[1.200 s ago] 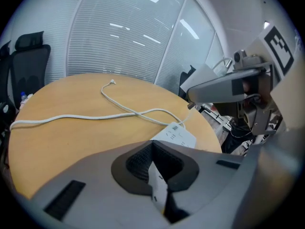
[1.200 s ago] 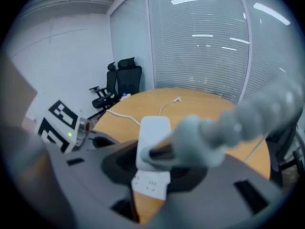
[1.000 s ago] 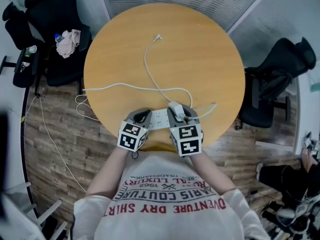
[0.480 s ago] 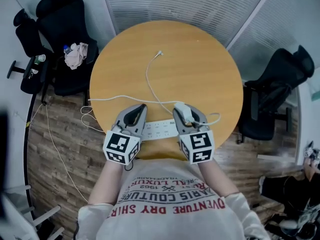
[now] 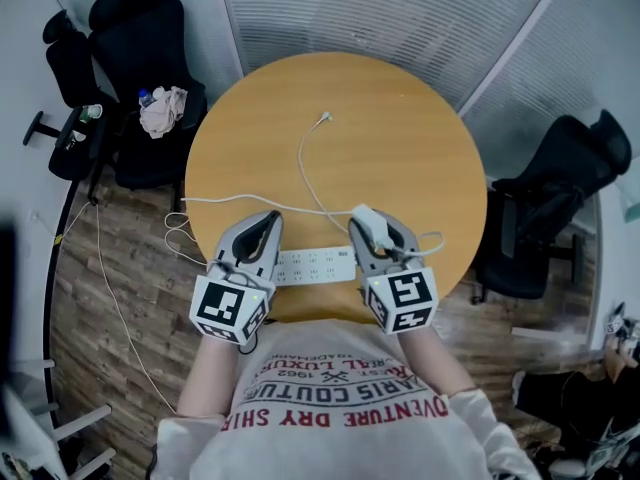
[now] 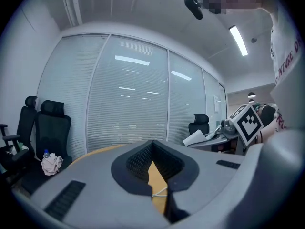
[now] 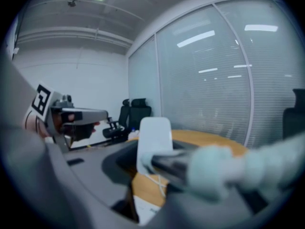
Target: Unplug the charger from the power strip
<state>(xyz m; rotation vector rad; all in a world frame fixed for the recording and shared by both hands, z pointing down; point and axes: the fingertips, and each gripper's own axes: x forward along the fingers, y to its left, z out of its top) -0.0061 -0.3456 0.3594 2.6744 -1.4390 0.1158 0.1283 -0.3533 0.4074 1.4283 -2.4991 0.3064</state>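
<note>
A white oblong power strip (image 5: 315,265) lay flat at the near edge of the round wooden table (image 5: 400,138), its long axis running left to right, between the two hand-held grippers. The right gripper (image 5: 375,226) had its jaws clamped on a white, rounded rectangular charger block (image 7: 153,140), held wide by the block's body. In the right gripper view the charger stood upright between the jaws, its long axis vertical. From the head view it sat at the front of those jaws, clear of the strip and just beyond the strip's right end. A thin white cable (image 5: 303,163) ran from the charger away across the table to a small connector (image 5: 322,118) lying near the middle. A thicker white cord (image 5: 230,198) crossed the table and dropped over its left edge to the wooden floor (image 5: 120,298). The left gripper (image 5: 268,220) was over the strip's left end, pointing away from the person, its jaws closed tip to tip with nothing between them
</note>
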